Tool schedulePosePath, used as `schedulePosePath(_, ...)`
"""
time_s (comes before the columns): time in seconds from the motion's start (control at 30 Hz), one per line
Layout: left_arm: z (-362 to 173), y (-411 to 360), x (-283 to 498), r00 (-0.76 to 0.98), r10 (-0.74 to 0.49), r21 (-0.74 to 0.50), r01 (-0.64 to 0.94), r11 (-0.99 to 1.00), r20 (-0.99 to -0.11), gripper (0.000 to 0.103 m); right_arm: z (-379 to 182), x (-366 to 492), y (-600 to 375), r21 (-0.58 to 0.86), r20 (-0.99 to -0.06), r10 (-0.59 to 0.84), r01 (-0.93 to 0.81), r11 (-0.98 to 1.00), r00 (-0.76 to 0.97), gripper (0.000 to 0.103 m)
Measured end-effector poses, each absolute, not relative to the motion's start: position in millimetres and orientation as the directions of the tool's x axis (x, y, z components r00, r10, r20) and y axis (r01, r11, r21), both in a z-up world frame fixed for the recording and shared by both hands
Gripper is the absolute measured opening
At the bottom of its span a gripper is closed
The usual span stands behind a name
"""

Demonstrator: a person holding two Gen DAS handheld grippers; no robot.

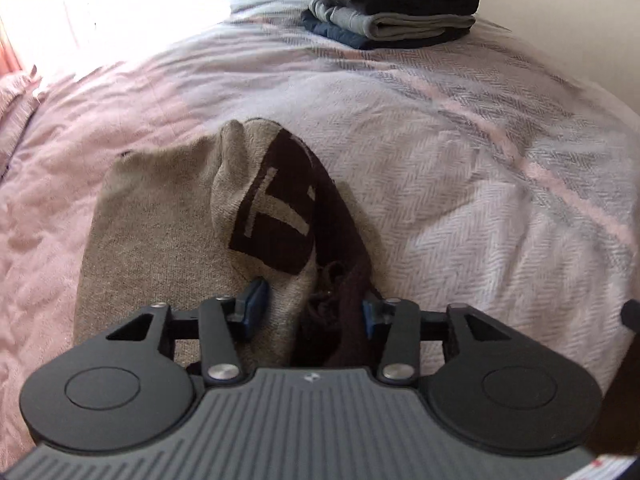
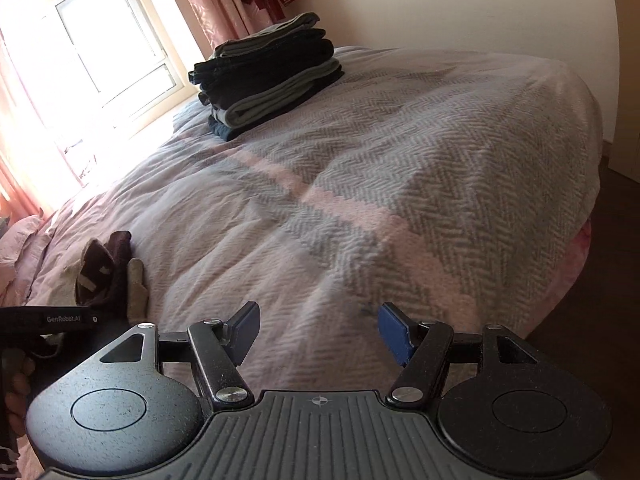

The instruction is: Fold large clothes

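Note:
A beige knit sweater [image 1: 160,232] with a dark brown panel and pale lettering lies on the bed [image 1: 460,184]. One bunched fold of it rises between the fingers of my left gripper [image 1: 312,312]. Both blue pads press on that fold, so the gripper is shut on it. In the right wrist view the sweater [image 2: 104,272] stands up in a peak at the far left. My right gripper [image 2: 318,328] hangs open over bare bedspread [image 2: 400,200], well to the right of the sweater, with nothing between its fingers.
A stack of folded dark and grey clothes [image 1: 400,8] [image 2: 268,84] sits at the far side of the bed. A pink duvet [image 1: 60,160] covers the left part. A bright window [image 2: 112,40] lies beyond. The bed drops off to dark floor [image 2: 600,280] at right.

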State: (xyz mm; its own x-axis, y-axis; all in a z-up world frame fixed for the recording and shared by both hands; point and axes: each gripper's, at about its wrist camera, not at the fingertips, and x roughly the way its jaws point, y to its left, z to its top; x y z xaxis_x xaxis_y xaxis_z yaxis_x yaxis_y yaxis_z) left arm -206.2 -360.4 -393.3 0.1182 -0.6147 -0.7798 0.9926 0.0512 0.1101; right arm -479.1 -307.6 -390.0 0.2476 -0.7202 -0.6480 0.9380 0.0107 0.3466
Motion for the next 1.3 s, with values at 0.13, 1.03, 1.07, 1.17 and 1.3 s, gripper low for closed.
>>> schedulePosePath(0.13, -363.4, -335.8, -191.4, -0.004, -0.663, -0.029, 0.999, 0.027, -0.748, 0.059, -386.6, -483.8, -307.1, 0.362, -0.634, -0.73, 0.932, 0.01, 0.254, 0.063)
schedulePosePath(1.03, -378.3, -220.7, 2.8, -0.075, -0.693, -0.332, 0.911, 0.245, -0.717, 0.061, -402.2, -310.5, -367.3, 0.79, -0.483, -0.397, 0.584, 0.185, 0.78, 0.069)
schedulePosePath(1.07, -379.4, -222.1, 3.1, -0.076, -0.693, -0.332, 0.912, 0.243, -0.717, 0.061, -394.7, -300.3, -366.2, 0.736, -0.52, -0.407, 0.636, 0.233, 0.751, 0.069)
schedulePosePath(1.17, -381.3, -226.1, 3.9, -0.07, -0.693, -0.319, 0.918, 0.237, -0.717, 0.061, -376.6, -262.4, -356.9, 0.491, -0.624, -0.465, 0.778, 0.392, 0.628, 0.069)
schedulePosePath(1.3, -381.8, -232.9, 9.4, -0.057, -0.696, -0.307, 0.921, 0.24, -0.716, 0.061, -382.1, -231.1, -338.8, 0.192, -0.647, -0.593, 0.855, 0.482, 0.479, 0.052)
